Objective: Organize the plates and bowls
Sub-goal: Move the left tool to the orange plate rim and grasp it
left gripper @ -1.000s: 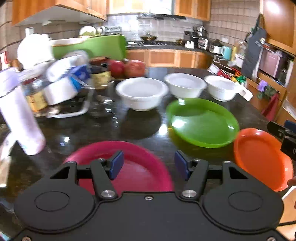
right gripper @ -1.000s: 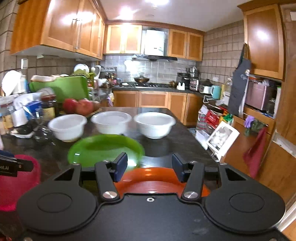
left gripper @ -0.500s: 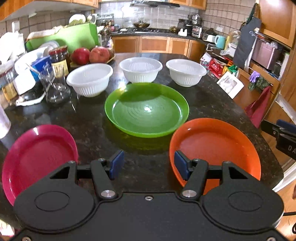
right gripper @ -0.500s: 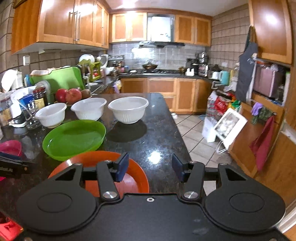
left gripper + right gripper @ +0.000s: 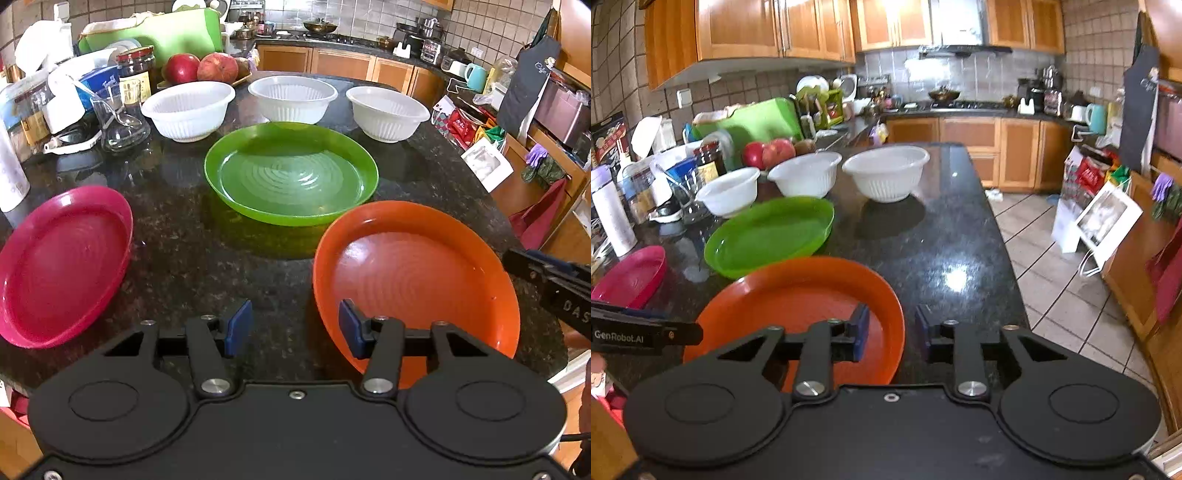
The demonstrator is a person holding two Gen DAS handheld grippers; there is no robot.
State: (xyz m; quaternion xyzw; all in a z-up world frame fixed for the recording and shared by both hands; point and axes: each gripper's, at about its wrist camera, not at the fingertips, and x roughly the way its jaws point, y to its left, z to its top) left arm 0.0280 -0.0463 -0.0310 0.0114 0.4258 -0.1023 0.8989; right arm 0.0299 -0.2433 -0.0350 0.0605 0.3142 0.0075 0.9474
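On the dark granite counter (image 5: 207, 251) lie a pink plate (image 5: 62, 262) at left, a green plate (image 5: 291, 173) in the middle and an orange plate (image 5: 413, 273) at right. Three white bowls (image 5: 188, 109) (image 5: 291, 98) (image 5: 388, 112) stand in a row behind them. My left gripper (image 5: 293, 326) is open and empty above the counter's near edge, its right finger over the orange plate's rim. My right gripper (image 5: 892, 332) is open, straddling the orange plate's (image 5: 798, 299) right rim without closing on it. The green plate (image 5: 772, 234), pink plate (image 5: 628, 275) and bowls (image 5: 886, 171) also show there.
Clutter crowds the counter's left: a jar (image 5: 135, 72), glass carafe (image 5: 118, 122), white bottle (image 5: 613, 218), apples (image 5: 201, 68), green cutting board (image 5: 173, 33). The counter's right edge (image 5: 1004, 240) drops to a tiled floor. The right gripper's body shows in the left wrist view (image 5: 554, 284).
The left gripper has pulled back and swung right, from over the pink plate to between pink and orange plates. The right gripper moved right to the orange plate's right rim and narrowed slightly.
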